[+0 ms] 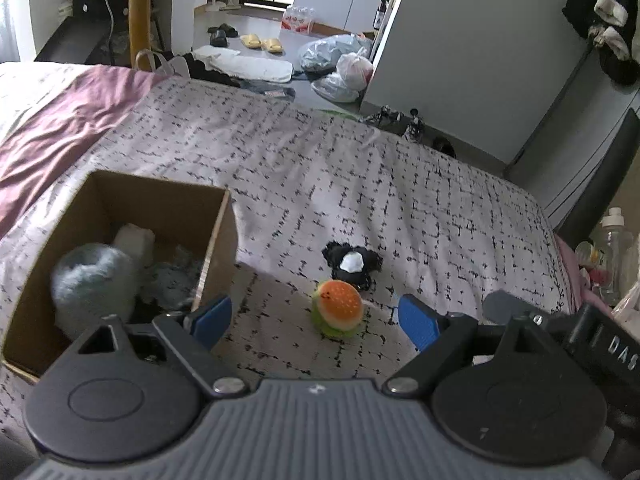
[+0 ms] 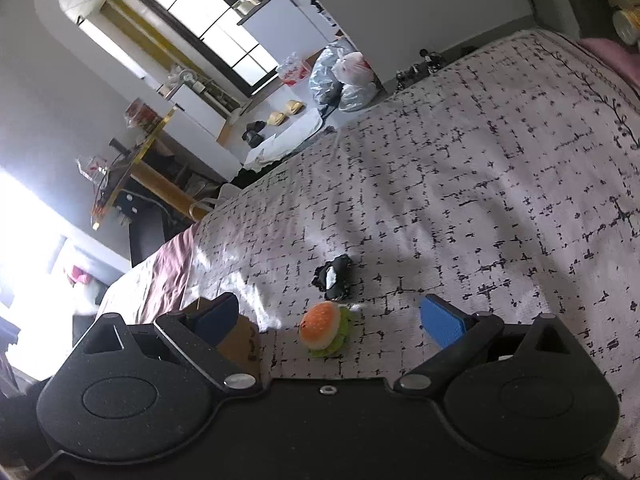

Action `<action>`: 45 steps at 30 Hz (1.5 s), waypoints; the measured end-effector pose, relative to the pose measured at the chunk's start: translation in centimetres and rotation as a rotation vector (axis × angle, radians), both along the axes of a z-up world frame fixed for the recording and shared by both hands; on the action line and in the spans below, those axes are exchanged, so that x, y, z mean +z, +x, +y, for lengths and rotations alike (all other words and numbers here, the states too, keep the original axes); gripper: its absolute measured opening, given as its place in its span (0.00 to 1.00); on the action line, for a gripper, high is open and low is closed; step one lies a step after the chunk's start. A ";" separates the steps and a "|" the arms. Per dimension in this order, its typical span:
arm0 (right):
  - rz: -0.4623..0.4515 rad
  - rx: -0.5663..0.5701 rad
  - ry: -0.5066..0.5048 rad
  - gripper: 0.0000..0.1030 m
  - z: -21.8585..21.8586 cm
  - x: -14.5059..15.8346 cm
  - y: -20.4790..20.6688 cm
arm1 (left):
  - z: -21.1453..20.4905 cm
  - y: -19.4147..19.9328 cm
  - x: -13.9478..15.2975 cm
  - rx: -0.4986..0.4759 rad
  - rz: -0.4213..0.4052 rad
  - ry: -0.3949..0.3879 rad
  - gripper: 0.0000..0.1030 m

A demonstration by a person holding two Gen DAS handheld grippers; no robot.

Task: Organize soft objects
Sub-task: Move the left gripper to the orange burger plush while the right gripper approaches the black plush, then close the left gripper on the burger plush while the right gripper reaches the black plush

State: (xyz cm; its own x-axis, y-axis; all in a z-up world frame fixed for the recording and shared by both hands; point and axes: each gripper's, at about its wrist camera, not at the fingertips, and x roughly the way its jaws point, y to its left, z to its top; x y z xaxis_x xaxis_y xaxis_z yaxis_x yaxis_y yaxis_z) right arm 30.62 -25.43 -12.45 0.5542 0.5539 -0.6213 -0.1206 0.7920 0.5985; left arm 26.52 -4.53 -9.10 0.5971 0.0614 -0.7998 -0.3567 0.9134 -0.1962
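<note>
A plush burger toy [image 1: 339, 307] with an orange bun and green base lies on the patterned bedspread, between the open jaws of my left gripper [image 1: 316, 322]. A black and white plush toy [image 1: 352, 264] lies just beyond it. A cardboard box [image 1: 220, 232] stands at the left and holds a pale blue fluffy toy [image 1: 94, 280] and other soft things. In the right wrist view the burger toy [image 2: 324, 330] lies between the open jaws of my right gripper [image 2: 332, 320], with the black toy [image 2: 334, 276] behind it and a box corner [image 2: 240, 344] at the left.
A pink blanket [image 1: 60, 120] lies at the bed's far left. Beyond the bed's far edge are plastic bags [image 1: 340, 64], slippers [image 1: 262, 42] and a yellow-legged table [image 1: 140, 12]. Bottles [image 1: 610, 248] stand at the bed's right side.
</note>
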 end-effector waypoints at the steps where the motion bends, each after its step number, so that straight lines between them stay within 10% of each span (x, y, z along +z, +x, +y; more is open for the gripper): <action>1: 0.007 -0.008 0.012 0.96 -0.3 -0.1 0.2 | -0.2 0.2 -0.2 -0.001 0.003 0.001 0.87; 38: 0.185 -0.084 0.108 0.87 -1.3 -7.0 4.1 | -2.7 6.4 -10.8 0.020 0.113 -0.019 0.72; 45: 0.176 -0.046 0.092 0.85 0.4 -7.3 4.9 | -2.1 6.9 -11.2 0.012 0.131 -0.001 0.40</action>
